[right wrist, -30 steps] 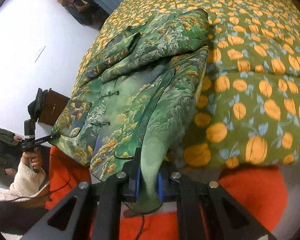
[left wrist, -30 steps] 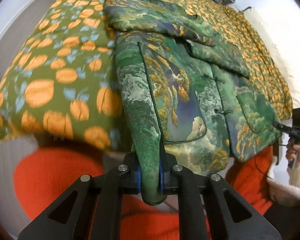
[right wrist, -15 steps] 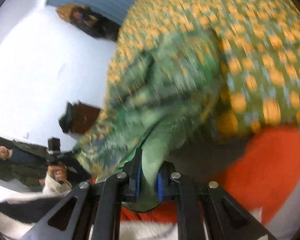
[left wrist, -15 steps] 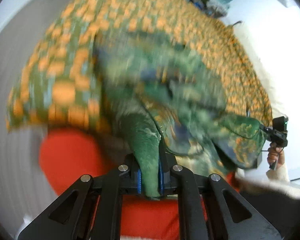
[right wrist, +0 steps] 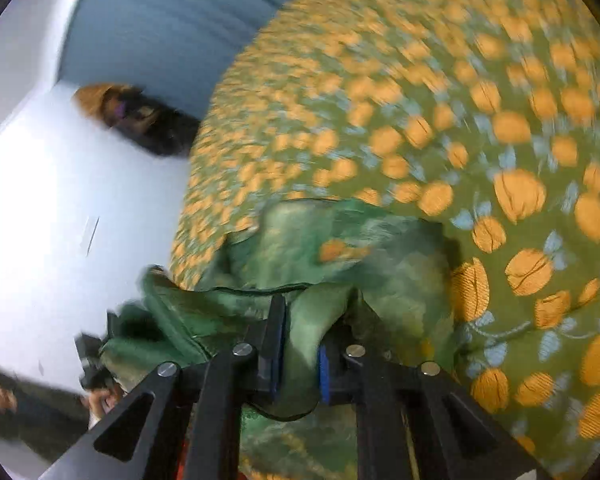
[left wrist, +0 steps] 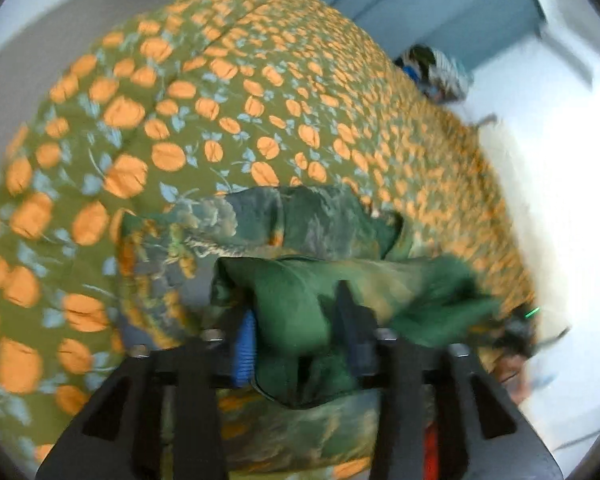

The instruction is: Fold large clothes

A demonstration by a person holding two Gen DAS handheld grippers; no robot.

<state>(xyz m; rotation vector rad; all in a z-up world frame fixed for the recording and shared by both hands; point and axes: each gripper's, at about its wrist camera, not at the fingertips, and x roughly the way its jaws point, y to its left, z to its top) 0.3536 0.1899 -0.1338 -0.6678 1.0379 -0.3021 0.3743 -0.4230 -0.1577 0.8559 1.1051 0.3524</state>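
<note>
- Jacket (left wrist: 300,220) hem, hanging off near edge of quilt (left wrist: 220,100) 1 s ago and spread flat up the bed, now carried fwd over the body: fold in half made or nearly so.
- Both tongs clamped tight on hem corners 1 s ago; jaws of both just been opening. Cloth remains between the pads on both sides.
- Left gripper (left wrist: 302,340): jaws clearly apart, green lining bunched loose in the gap, touching left blue pad, slack on the other side. Grip judged released.
- Right gripper (right wrist: 298,356): jaws parted only a little, cloth fills the gap. Whether pads press or not: cannot tell, frames blurred.
- Meaning for task: hem being dropped onto upper part of jacket; garment now a crumpled green bundle on the quilt, just ahead of both tools, near bed edge. Flatness of fold unverified due to blur.
- Pose: both tools angled down-fwd over the bundle, side by side, each on its own hem corner; right gripper seen at right edge of left view, partly hidden by cloth.
- Risk noted: lining may cling to pads on withdrawal and pull fold open.
- Dark items on floor by wall, off the bed; not involved.
</note>
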